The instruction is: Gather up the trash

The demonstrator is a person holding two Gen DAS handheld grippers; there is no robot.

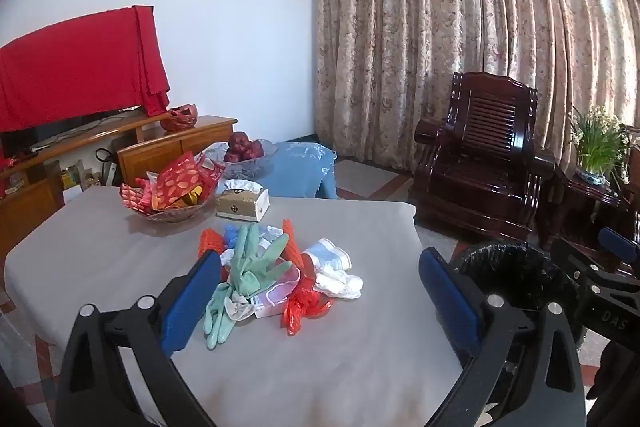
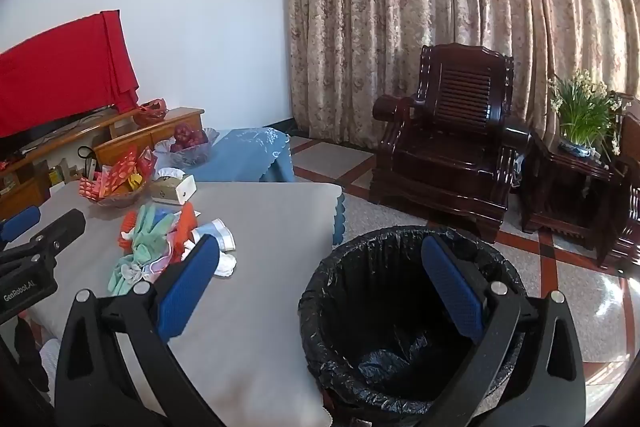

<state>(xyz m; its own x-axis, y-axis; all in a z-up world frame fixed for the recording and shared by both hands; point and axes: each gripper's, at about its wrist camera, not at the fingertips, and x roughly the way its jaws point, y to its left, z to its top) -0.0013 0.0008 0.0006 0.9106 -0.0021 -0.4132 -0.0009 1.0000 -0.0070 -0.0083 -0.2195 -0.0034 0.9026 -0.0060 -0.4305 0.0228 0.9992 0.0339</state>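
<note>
A pile of trash lies mid-table on the grey cloth: green rubber gloves, a red plastic bag, white and blue crumpled cloth, orange netting. The pile also shows in the right wrist view. My left gripper is open and empty, above the table just short of the pile. My right gripper is open and empty, over the edge between the table and a bin with a black liner, which stands on the floor to the table's right.
A basket of red packets, a tissue box and a glass bowl of red fruit stand at the table's far side. A dark wooden armchair, a potted plant and a TV cabinet surround it.
</note>
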